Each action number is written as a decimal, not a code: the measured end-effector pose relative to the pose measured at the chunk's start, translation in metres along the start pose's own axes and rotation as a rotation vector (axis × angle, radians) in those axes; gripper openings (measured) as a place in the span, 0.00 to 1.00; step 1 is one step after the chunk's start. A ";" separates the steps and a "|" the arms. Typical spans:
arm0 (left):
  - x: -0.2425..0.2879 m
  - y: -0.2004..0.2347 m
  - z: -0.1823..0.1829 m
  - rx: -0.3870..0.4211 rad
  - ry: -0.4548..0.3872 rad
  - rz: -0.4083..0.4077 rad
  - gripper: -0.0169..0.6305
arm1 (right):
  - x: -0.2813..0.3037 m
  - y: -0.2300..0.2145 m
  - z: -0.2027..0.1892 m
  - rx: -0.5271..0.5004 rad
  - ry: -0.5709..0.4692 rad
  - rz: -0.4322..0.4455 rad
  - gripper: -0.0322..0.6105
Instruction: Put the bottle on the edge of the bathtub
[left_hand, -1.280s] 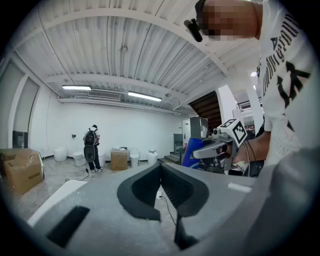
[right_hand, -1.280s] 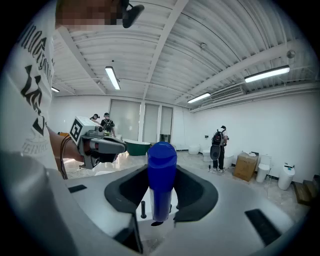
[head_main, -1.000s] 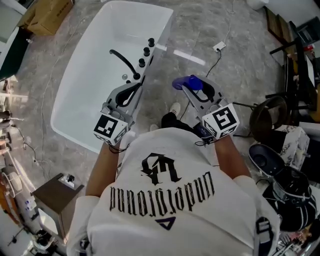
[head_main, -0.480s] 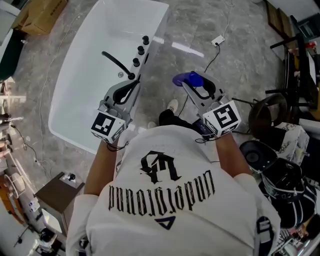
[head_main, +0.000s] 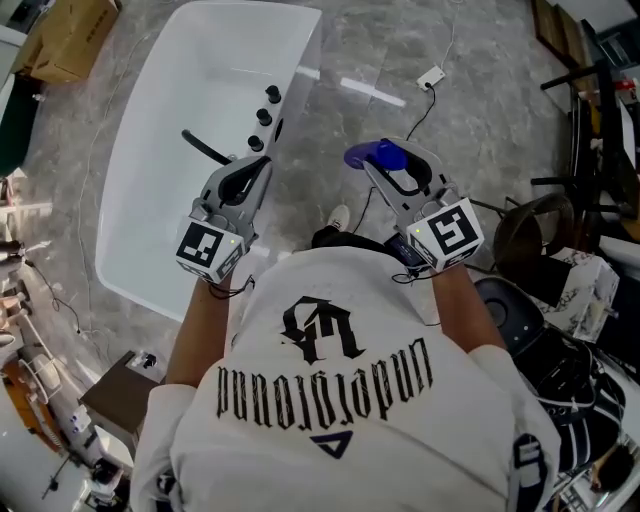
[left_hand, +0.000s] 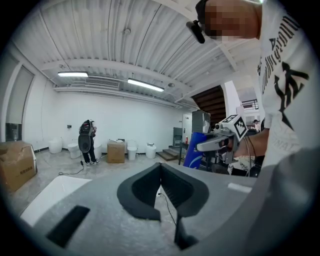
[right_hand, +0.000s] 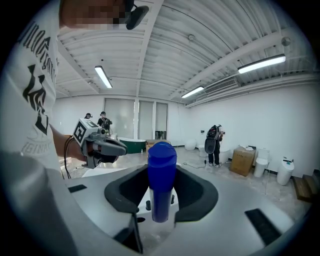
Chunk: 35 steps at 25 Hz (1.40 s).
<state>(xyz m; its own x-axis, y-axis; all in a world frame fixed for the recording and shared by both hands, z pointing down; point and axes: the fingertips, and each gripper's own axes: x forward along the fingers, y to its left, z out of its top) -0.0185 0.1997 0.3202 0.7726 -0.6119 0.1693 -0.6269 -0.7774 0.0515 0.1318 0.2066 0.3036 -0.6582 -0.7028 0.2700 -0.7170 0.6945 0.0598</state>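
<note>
In head view, R gripper (head_main: 392, 162) hides most of bottle (head_main: 364, 157).

The bottle (right_hand: 161, 175) is blue, the bathtub (head_main: 150, 210) white with a black faucet (head_main: 205, 148); the floor (head_main: 480, 120) is grey-veined.

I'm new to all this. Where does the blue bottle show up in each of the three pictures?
Head view: blue bottle right of centre, to the right of the bathtub.
Left gripper view: right of middle, further back.
Right gripper view: dead centre, upright between the jaws.
Shared landmark: the white bathtub, left of the bottle in all three.
</note>
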 end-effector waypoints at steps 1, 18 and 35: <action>0.010 0.002 0.000 0.000 0.006 0.001 0.05 | -0.001 -0.010 -0.002 0.006 -0.001 -0.003 0.30; 0.088 0.024 0.003 -0.004 0.070 0.019 0.05 | 0.007 -0.096 -0.015 0.059 -0.012 0.006 0.30; 0.121 0.088 0.004 -0.028 0.057 0.017 0.05 | 0.063 -0.132 0.004 0.047 0.002 0.017 0.30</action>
<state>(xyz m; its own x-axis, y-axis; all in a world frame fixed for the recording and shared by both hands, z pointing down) 0.0202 0.0563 0.3412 0.7557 -0.6148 0.2258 -0.6428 -0.7623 0.0755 0.1838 0.0701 0.3091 -0.6696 -0.6907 0.2729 -0.7159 0.6982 0.0106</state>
